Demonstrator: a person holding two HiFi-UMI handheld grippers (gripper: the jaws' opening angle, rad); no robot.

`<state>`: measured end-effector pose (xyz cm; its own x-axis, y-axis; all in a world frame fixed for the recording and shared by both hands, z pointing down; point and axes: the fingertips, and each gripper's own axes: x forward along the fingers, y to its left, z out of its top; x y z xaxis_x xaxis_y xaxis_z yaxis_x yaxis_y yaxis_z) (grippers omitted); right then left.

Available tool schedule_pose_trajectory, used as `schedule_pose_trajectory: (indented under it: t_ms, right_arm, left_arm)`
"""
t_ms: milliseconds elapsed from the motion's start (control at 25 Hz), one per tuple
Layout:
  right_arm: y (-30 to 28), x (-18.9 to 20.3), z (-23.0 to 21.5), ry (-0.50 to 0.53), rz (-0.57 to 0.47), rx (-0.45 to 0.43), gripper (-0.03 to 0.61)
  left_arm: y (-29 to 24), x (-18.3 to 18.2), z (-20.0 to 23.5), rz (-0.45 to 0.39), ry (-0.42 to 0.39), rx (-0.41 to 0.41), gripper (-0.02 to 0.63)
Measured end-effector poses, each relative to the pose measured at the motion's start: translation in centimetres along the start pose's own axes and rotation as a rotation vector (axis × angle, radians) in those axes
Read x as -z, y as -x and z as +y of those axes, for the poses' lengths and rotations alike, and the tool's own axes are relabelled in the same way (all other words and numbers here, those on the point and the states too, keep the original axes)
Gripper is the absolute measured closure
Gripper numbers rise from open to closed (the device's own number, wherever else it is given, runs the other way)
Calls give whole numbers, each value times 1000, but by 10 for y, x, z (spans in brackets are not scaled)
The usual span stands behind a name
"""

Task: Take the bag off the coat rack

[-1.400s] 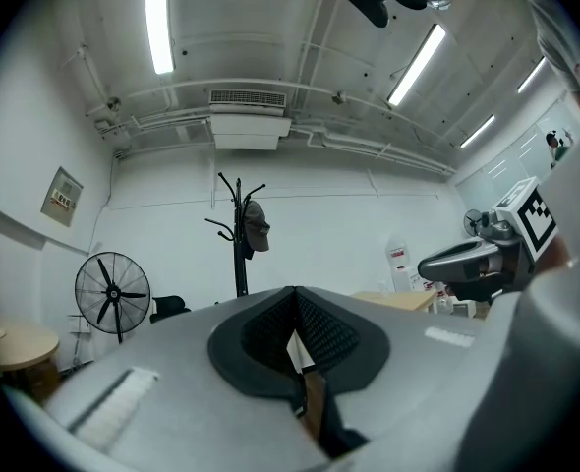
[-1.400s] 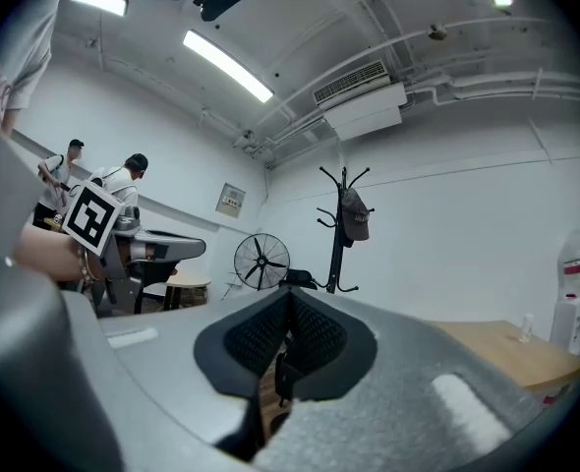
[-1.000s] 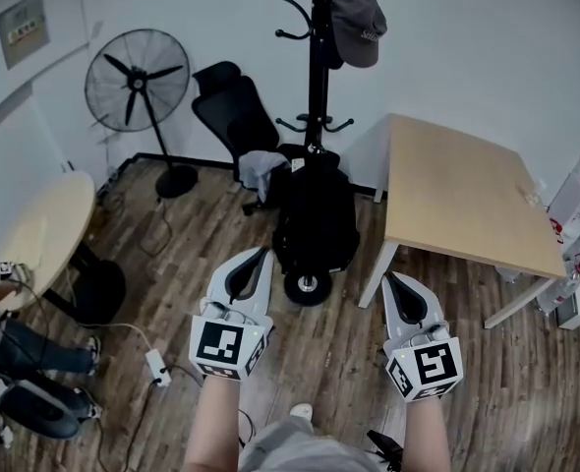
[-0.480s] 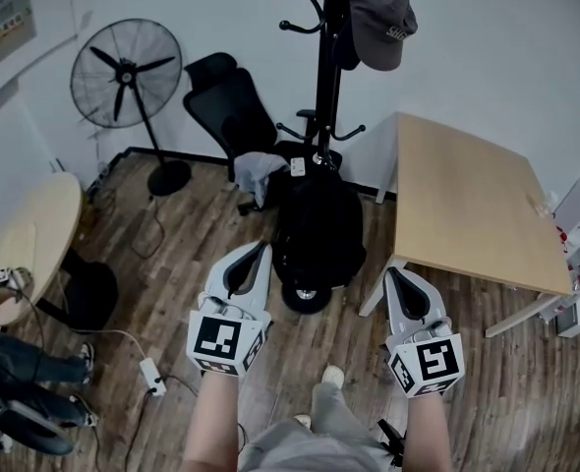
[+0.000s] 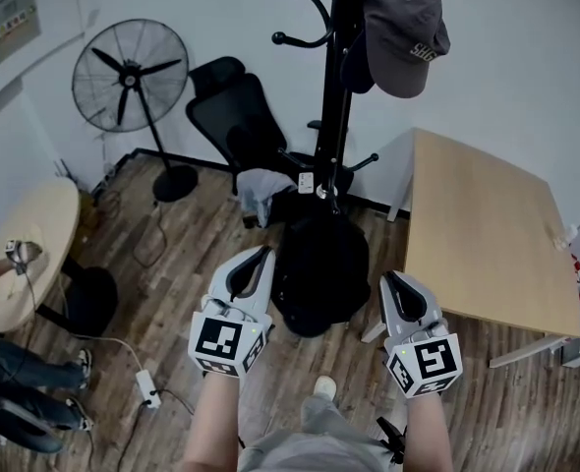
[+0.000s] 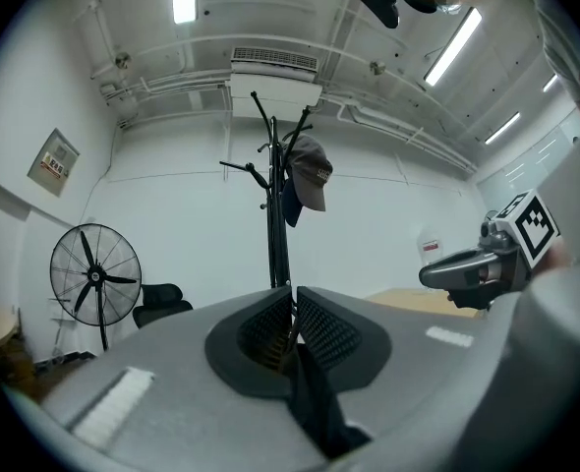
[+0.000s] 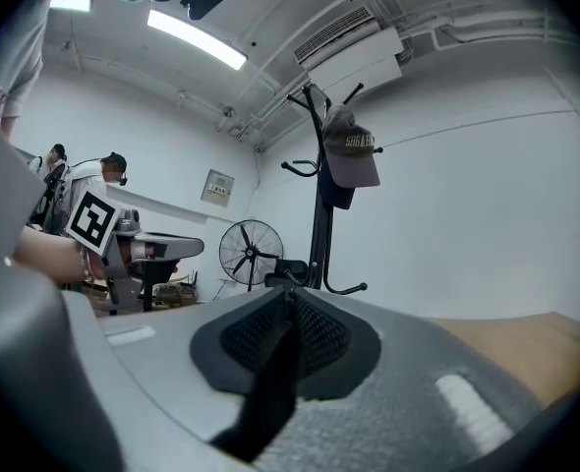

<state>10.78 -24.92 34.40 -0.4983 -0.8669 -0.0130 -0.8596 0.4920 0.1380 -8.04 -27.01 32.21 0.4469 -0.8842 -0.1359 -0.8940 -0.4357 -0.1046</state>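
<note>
A black bag [image 5: 319, 264] hangs low on the black coat rack [image 5: 339, 87], close to the floor. A grey cap [image 5: 403, 32] hangs from a top hook. My left gripper [image 5: 261, 254] is just left of the bag, apart from it, and shut with nothing in it. My right gripper [image 5: 390, 279] is to the bag's right; its jaws are starting to open, still nearly together, with nothing between them. From the left gripper [image 6: 294, 298] view the coat rack [image 6: 273, 224] and cap [image 6: 310, 170] stand ahead. The right gripper [image 7: 288, 298] view shows the rack [image 7: 321, 214] too; the bag is hidden in both.
A wooden table [image 5: 487, 234] stands right of the rack. A black office chair [image 5: 231, 116] and a standing fan [image 5: 125, 72] are behind and to the left. At far left are a round table [image 5: 25, 254] and a person's legs [image 5: 25, 372]. A power strip [image 5: 143, 386] lies on the floor.
The view has come closer to the coat rack: the rack, cap and bag now look larger and nearer to both grippers. The grippers keep their places in the head view.
</note>
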Motion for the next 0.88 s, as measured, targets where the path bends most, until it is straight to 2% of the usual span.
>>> schedule_pose_trajectory:
  t_ms: [120, 440, 600, 880]
  right_arm:
    - [-30, 2, -21, 13, 14, -41, 537]
    - [-101, 17, -69, -19, 35, -149, 418]
    - [-127, 30, -79, -57, 40, -200, 370]
    - [-156, 58, -75, -91, 107, -285, 370]
  left_arm:
    - [-35, 5, 5, 15, 2, 1, 549]
    - [-109, 27, 14, 67, 3, 14, 413]
    - [-128, 43, 22, 91, 12, 11, 390]
    - [-147, 74, 27, 172, 15, 58, 385]
